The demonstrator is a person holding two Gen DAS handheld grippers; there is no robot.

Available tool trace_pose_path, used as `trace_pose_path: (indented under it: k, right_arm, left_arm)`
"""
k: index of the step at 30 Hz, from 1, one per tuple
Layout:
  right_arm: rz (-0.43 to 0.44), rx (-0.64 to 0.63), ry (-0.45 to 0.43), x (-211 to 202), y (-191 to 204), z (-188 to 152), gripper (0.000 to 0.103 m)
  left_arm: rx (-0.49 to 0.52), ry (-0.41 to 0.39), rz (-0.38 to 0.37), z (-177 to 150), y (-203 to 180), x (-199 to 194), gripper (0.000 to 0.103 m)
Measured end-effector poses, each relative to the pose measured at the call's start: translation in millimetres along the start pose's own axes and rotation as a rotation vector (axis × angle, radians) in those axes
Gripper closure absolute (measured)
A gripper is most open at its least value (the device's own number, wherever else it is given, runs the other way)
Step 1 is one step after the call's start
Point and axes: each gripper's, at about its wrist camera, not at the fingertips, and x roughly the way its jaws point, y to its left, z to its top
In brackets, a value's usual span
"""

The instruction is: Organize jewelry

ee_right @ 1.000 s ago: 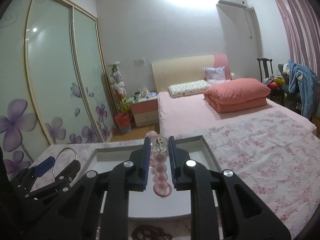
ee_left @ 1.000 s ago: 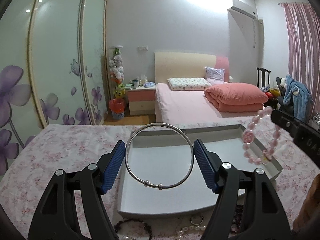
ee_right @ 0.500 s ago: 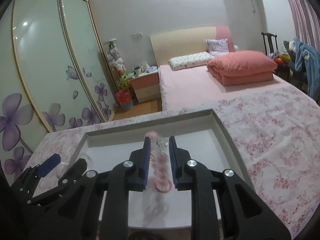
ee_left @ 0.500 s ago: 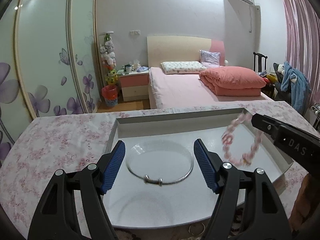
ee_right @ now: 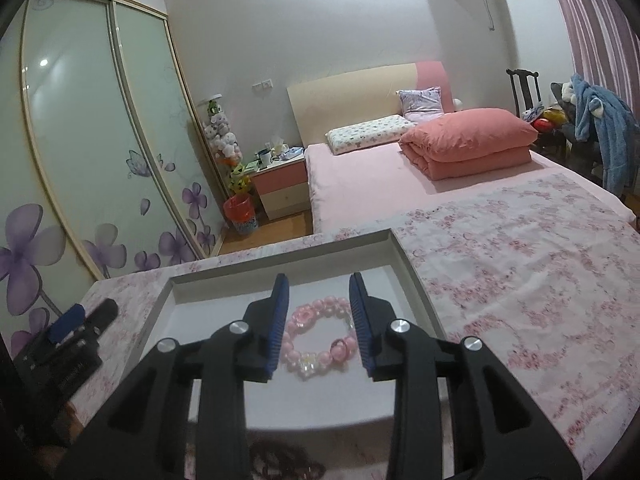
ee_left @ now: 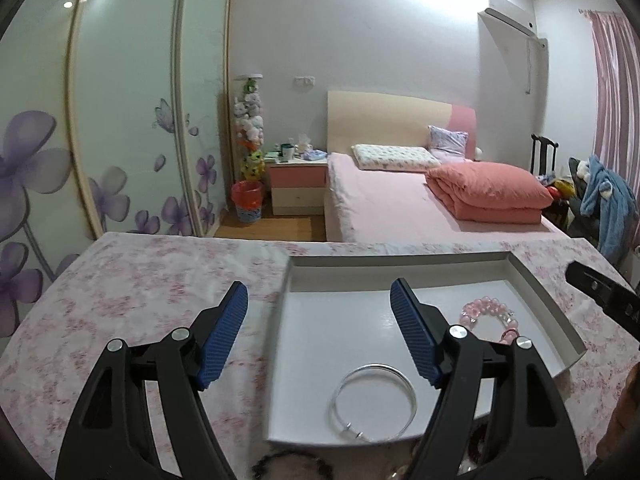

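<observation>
Left tool [ee_left: 318, 330]: fingers spread wide, holding nothing, above the left edge of the white tray [ee_left: 544, 300]. Silver bangle [ee_left: 374, 402] lies flat in the tray's near part. Right tool [ee_right: 318, 322]: fingers parted, gripping nothing, straddling the pink bead bracelet [ee_right: 318, 338], which rests on the tray floor. Tray sits on a bench with floral cloth [ee_right: 520, 280]. Dark beads [ee_right: 280, 460] near front edge, blurred.
</observation>
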Motion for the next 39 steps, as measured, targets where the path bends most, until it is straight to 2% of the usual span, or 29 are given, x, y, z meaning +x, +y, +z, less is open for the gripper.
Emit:
trace_pose_path:
  k: [8, 15, 21, 26, 31, 39]
  right_arm:
    - [-0.018, -0.016, 0.046, -39, -14, -25, 0.070]
    - [-0.035, -0.087, 0.209, -61, -21, -78, 0.070]
    - [-0.004, -0.116, 0.296, -72, -17, -114, 0.070]
    - [-0.002, -0.130, 0.330, -66, -11, -124, 0.074]
    - [-0.010, -0.152, 0.348, -59, -4, -127, 0.083]
    - [-0.010, -0.186, 0.370, -54, 2, -131, 0.086]
  left_arm:
    - [-0.002, 0.015, 0.001, -23, 22, -37, 0.029]
    - [-0.019, 0.082, -0.041, -56, 36, -65, 0.029]
    - [0.002, 0.118, -0.094, -74, 29, -79, 0.029]
    - [0.035, 0.150, -0.140, -86, 16, -83, 0.029]
    - [0.049, 0.163, -0.150, -92, 7, -82, 0.029]
    - [0.058, 0.196, -0.174, -97, -4, -80, 0.029]
